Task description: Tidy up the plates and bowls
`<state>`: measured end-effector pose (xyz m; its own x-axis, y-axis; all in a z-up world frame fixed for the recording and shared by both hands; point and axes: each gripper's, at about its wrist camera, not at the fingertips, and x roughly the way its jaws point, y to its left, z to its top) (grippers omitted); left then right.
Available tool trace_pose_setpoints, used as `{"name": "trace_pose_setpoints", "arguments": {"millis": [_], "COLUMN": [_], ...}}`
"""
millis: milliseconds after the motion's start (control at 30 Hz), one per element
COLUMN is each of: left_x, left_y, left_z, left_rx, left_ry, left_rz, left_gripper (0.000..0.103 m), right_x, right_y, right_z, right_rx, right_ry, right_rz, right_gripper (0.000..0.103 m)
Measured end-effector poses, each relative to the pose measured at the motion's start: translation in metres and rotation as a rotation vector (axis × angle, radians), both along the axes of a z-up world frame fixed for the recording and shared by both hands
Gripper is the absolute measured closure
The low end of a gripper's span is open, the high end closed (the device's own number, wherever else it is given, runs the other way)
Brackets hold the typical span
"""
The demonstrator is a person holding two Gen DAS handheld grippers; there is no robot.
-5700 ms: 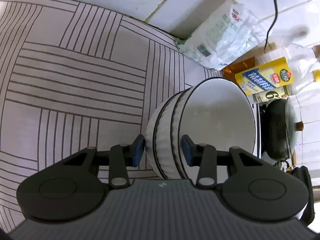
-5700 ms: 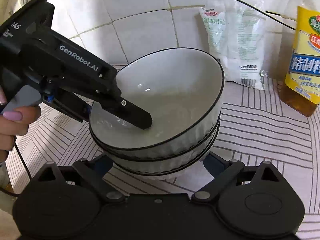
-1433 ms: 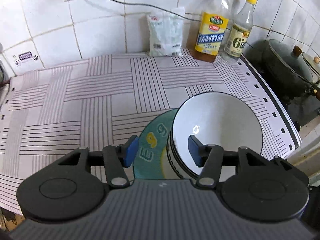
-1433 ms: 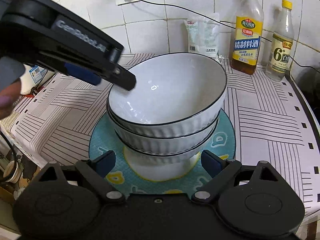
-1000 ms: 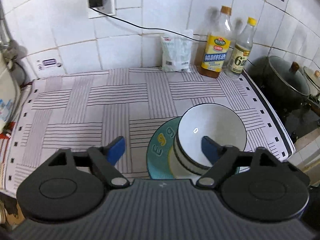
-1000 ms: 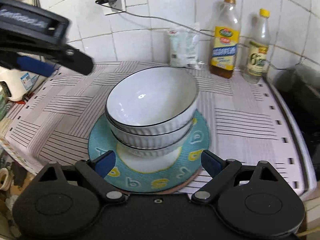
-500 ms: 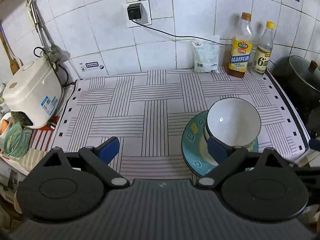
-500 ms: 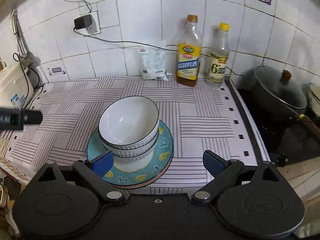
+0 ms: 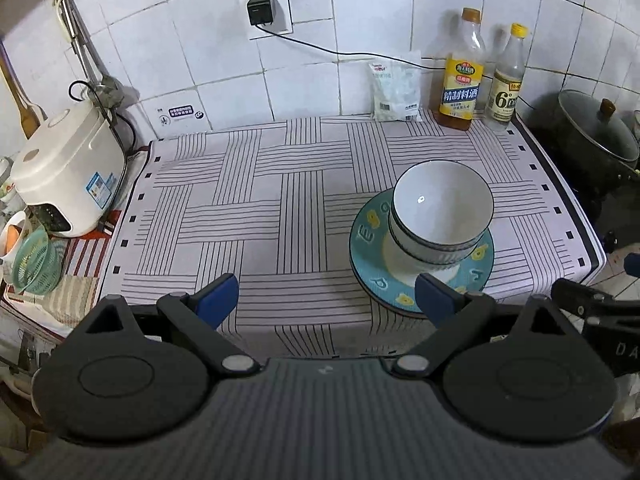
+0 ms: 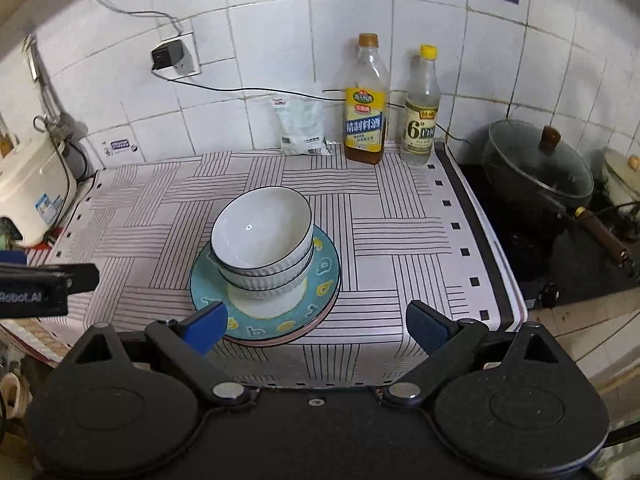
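Observation:
A stack of white ribbed bowls with dark rims point(image 9: 440, 212) point(image 10: 262, 236) stands upright on a teal plate with yellow letters point(image 9: 368, 240) point(image 10: 324, 272), which lies on another plate near the counter's front edge. My left gripper point(image 9: 326, 300) is open and empty, held back from the counter's front, left of the plates. My right gripper point(image 10: 316, 330) is open and empty, also held back, with the stack ahead and slightly left.
A striped cloth point(image 9: 260, 200) covers the counter. At the back wall are a white bag point(image 9: 394, 90), an oil bottle point(image 9: 460, 76) and a vinegar bottle point(image 9: 508, 80). A rice cooker point(image 9: 64, 172) stands left; a lidded pot point(image 10: 536, 164) sits on the stove right.
The left gripper let go of the bowl stack, now set on the teal plate. Both grippers opened wide and pulled back and up from the counter.

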<state>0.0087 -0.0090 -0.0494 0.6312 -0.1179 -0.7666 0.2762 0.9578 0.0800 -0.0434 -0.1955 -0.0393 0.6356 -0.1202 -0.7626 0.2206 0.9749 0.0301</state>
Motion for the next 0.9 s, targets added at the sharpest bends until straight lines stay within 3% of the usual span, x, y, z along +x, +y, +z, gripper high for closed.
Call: {"name": "trace_pose_setpoints", "arguments": {"millis": [700, 900], "left_x": [-0.035, -0.039], "left_y": [0.02, 0.02], "left_z": [0.001, -0.003], "left_rx": [-0.058, -0.056], "left_ry": [-0.058, -0.054], "left_rz": [0.03, 0.035], "left_gripper": [0.007, 0.007], "right_x": [-0.033, -0.036], "right_y": [0.026, 0.027], "right_z": [0.001, 0.0], "right_rx": [-0.134, -0.124], "right_ry": [-0.06, -0.057], "right_rz": [0.006, 0.004], "right_gripper": [0.005, 0.005]}}
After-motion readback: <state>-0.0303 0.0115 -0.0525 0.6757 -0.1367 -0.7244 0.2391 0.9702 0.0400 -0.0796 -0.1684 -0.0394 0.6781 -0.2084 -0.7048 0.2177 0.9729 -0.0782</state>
